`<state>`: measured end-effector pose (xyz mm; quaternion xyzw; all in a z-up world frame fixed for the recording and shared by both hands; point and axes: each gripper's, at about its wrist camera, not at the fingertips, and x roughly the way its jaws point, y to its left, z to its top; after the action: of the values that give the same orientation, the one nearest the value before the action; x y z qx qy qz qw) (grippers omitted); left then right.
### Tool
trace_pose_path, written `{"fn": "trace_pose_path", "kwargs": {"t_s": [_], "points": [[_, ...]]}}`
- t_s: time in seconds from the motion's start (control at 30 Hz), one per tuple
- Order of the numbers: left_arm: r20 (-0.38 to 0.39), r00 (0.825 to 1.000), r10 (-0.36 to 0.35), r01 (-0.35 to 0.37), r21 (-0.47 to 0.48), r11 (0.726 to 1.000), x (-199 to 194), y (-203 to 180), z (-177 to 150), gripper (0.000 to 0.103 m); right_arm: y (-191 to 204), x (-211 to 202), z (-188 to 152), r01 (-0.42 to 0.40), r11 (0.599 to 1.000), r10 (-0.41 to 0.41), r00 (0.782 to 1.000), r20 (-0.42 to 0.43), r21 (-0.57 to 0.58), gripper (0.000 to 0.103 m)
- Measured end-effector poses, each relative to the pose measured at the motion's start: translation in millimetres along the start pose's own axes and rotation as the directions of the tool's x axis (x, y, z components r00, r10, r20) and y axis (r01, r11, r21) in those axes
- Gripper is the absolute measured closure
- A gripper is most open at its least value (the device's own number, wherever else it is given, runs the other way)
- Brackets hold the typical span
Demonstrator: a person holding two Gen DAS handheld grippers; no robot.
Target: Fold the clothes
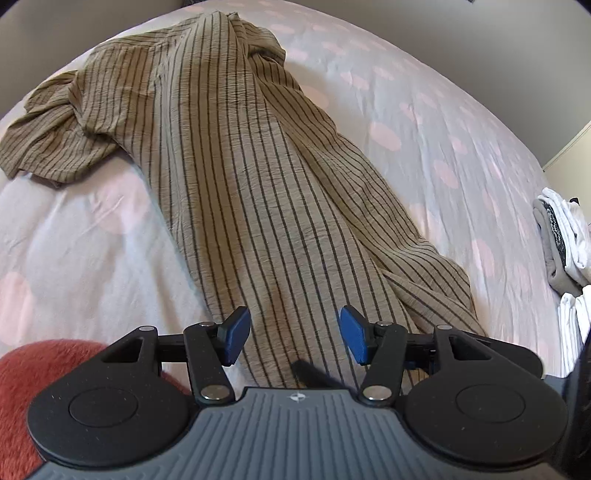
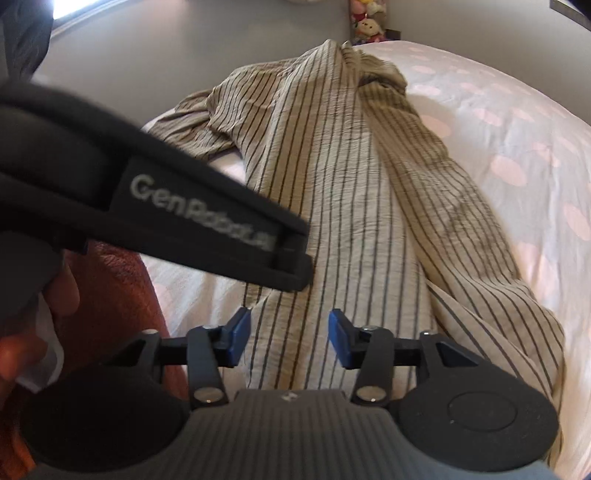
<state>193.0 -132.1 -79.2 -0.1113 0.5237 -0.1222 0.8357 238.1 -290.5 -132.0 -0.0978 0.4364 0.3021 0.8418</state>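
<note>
A tan shirt with thin dark stripes (image 1: 236, 177) lies stretched lengthwise on the bed, one short sleeve bunched at the far left; it also shows in the right wrist view (image 2: 332, 192). My left gripper (image 1: 293, 339) is open, its blue pads on either side of the shirt's near hem, just above the cloth. My right gripper (image 2: 288, 339) is open too, over the same near end of the shirt. The black body of the left gripper (image 2: 184, 206) crosses the right wrist view at the left.
The bed sheet (image 1: 424, 122) is pale with pink dots. A stack of folded white and grey clothes (image 1: 561, 236) sits at the bed's right edge. A red-orange cloth (image 1: 22, 376) lies at the near left. Plush toys (image 2: 365, 22) stand by the far wall.
</note>
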Motion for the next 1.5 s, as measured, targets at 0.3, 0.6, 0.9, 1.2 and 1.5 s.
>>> {"fn": "trace_pose_path", "kwargs": {"t_s": [0.3,0.6,0.9,1.2,1.5], "points": [[0.010,1.000,0.017,-0.014,-0.223,0.975,17.3,20.6,11.0,0.049,-20.1,34.9,3.8,0.009,1.000,-0.010,0.999,-0.050,-0.022,0.039],[0.101,0.994,0.037,-0.010,-0.249,0.969,19.2,13.4,32.4,0.049,-36.0,53.8,-13.8,0.041,0.999,-0.044,0.995,-0.093,-0.035,0.045],[0.107,0.992,0.069,-0.043,-0.227,0.973,21.0,9.1,34.3,0.049,-77.3,23.3,-10.6,0.145,0.987,-0.144,0.989,-0.020,0.063,0.102],[0.127,0.988,0.084,-0.057,-0.203,0.977,12.5,1.3,30.7,0.049,-142.8,-67.8,-36.9,0.439,0.881,-0.441,0.897,-0.032,0.177,0.103],[0.133,0.986,0.102,-0.077,-0.181,0.980,8.9,-12.3,31.4,0.049,-208.9,-138.1,-107.5,0.505,0.800,-0.503,0.859,-0.096,0.324,0.103]]}}
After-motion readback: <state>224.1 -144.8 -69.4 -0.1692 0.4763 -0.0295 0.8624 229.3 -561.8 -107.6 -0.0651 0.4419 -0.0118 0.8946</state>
